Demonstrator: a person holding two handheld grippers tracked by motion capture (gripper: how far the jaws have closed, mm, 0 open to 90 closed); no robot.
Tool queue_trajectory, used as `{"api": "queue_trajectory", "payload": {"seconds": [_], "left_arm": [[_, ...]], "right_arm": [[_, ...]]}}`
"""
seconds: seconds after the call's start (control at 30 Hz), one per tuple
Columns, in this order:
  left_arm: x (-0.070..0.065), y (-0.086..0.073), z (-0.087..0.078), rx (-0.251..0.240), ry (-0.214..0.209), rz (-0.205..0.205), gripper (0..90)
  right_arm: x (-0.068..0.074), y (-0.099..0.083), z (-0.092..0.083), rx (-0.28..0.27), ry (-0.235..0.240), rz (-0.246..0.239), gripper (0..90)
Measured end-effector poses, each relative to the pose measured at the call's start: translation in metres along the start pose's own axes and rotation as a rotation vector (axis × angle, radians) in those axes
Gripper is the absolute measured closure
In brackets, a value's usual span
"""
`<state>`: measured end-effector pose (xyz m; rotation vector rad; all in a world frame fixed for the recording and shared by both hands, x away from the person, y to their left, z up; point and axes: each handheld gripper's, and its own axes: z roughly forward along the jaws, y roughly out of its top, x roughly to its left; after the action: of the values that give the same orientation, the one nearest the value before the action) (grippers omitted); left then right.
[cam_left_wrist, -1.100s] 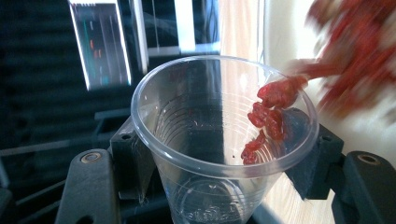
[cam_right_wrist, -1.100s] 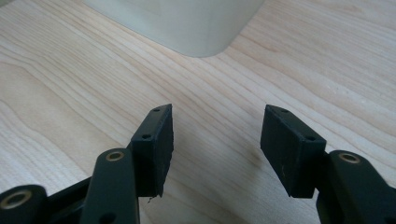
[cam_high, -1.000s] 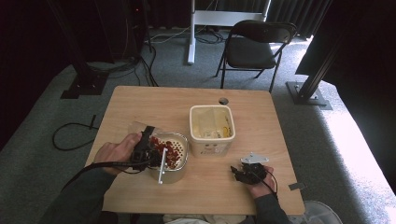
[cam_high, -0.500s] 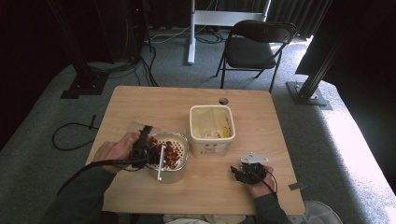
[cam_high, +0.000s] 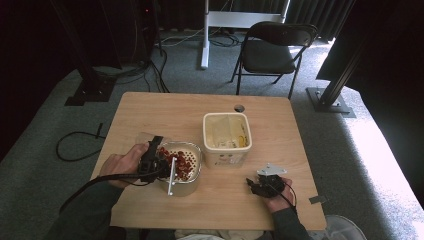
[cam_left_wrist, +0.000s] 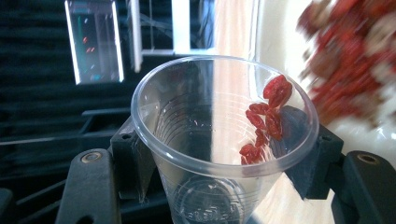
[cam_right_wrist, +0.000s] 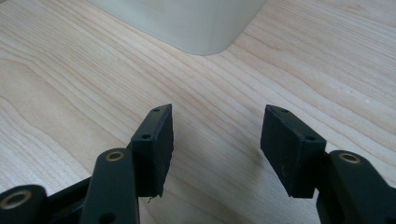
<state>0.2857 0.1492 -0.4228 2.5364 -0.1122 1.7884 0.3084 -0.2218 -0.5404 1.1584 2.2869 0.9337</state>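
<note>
The left gripper (cam_left_wrist: 219, 163) was clamped on a clear plastic cup (cam_left_wrist: 219, 140), its 2 black pads pressing the cup's wall just under the rim at the lower left and lower right of the left gripper view. The cup lay tilted toward the camera, with a few red dried berries (cam_left_wrist: 266, 116) clinging to its inner wall right of center. At the upper right of that view, blurred, lay a heap of the same red berries in a white container.

In the high view the left gripper (cam_high: 152, 162) sat at lower left of center, reaching into the berry container (cam_high: 192, 150), which touched a cream tub (cam_high: 226, 132) just to its right on the wooden table (cam_high: 150, 110).

The right gripper (cam_right_wrist: 215, 140) stood open with nothing between its jaws, low over bare wood, the cream tub's corner (cam_right_wrist: 196, 23) at the top of its view. In the high view the right gripper (cam_high: 257, 186) rested at lower right, well apart from the cup.
</note>
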Motion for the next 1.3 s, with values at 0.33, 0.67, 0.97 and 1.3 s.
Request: {"api": "queue_trajectory", "payload": {"seconds": [0.33, 0.67, 0.97, 1.3], "left_arm": [[0.022, -0.013, -0.005, -0.179, -0.151, -0.349, 34.9], [0.040, -0.024, -0.011, -0.321, -0.245, -0.562, 34.9], [0.056, -0.032, -0.004, -0.424, -0.357, -0.771, 34.7], [0.073, -0.035, 0.005, -0.519, -0.446, -0.929, 34.6]], "right_arm": [[-0.001, 0.000, 0.001, 0.000, -0.001, 0.006, 43.3], [0.000, 0.001, 0.002, 0.004, 0.000, 0.001, 43.3], [-0.001, 0.000, 0.001, 0.002, -0.001, 0.003, 43.2], [-0.002, 0.000, 0.002, 0.008, 0.001, 0.006, 42.9]]}}
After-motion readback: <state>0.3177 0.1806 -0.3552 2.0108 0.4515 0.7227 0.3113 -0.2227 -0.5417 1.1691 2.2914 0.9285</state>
